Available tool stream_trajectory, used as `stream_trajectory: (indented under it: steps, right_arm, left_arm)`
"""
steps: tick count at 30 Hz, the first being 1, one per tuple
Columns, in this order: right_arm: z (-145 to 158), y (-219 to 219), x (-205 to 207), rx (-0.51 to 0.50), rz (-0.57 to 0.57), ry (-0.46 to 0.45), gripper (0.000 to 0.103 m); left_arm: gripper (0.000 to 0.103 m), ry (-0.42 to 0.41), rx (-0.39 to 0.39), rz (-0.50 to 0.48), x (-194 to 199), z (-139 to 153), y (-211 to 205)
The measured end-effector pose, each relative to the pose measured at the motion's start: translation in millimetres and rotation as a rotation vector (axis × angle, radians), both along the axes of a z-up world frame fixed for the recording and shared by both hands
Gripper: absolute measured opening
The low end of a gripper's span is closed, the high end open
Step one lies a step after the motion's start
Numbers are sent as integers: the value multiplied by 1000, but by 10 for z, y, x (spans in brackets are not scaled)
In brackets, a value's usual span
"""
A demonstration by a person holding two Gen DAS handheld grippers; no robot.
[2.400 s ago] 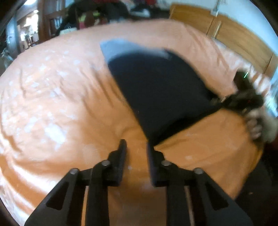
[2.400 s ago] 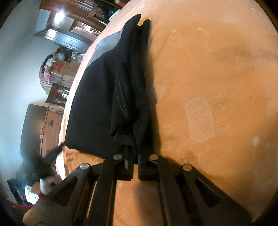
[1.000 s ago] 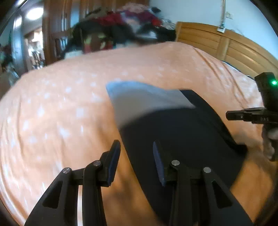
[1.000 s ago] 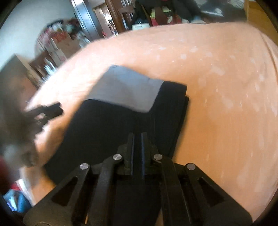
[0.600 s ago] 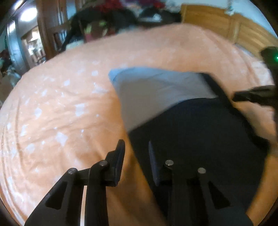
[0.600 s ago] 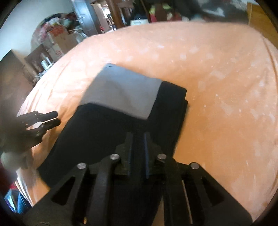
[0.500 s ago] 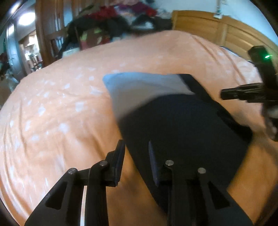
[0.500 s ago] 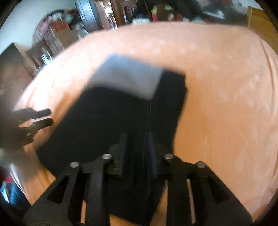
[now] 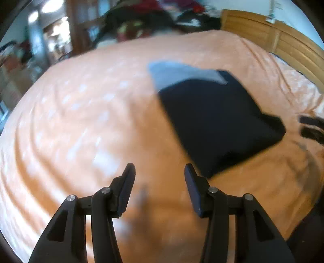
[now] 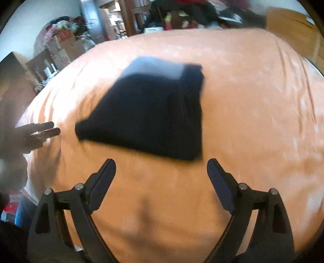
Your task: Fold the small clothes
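Observation:
A folded black garment (image 9: 218, 123) with a grey band (image 9: 178, 74) at its far end lies flat on the orange bedsheet (image 9: 81, 121). In the right wrist view the same garment (image 10: 154, 115) sits in the middle of the bed, grey band (image 10: 154, 66) away from me. My left gripper (image 9: 160, 182) is open and empty, hovering just off the garment's near left corner. My right gripper (image 10: 161, 174) is wide open and empty, a little short of the garment's near edge. Each view catches the other gripper at its side edge: right gripper (image 9: 311, 129), left gripper (image 10: 42, 129).
A wooden headboard (image 9: 283, 48) runs along the right side of the bed. Piled clothes (image 10: 194, 14) lie beyond the far edge. Boxes and clutter (image 10: 64, 44) stand past the left side, where the sheet (image 10: 253, 101) drops off.
Both grippers let go of the garment and opened. It now lies folded on the sheet, and both grippers have drawn back from its near edge.

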State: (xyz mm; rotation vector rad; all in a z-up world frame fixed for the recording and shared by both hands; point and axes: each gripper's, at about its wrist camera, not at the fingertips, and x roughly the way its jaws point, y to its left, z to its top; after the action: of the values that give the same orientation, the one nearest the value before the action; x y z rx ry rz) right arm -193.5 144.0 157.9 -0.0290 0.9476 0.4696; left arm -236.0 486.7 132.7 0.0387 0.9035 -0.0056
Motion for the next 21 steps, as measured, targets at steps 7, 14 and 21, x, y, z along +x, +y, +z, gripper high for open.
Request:
stream_trajectory:
  steps: [7, 14, 21]
  right_arm:
    - [-536, -26, -184, -66, -101, 111, 97]
    - [-589, 22, -368, -101, -129, 46, 103]
    - [-624, 126, -361, -116, -139, 25, 103]
  left_arm:
    - [56, 57, 70, 72, -210, -462, -61]
    - [103, 79, 123, 262, -150, -509, 82]
    - [103, 41, 49, 279, -129, -527, 231]
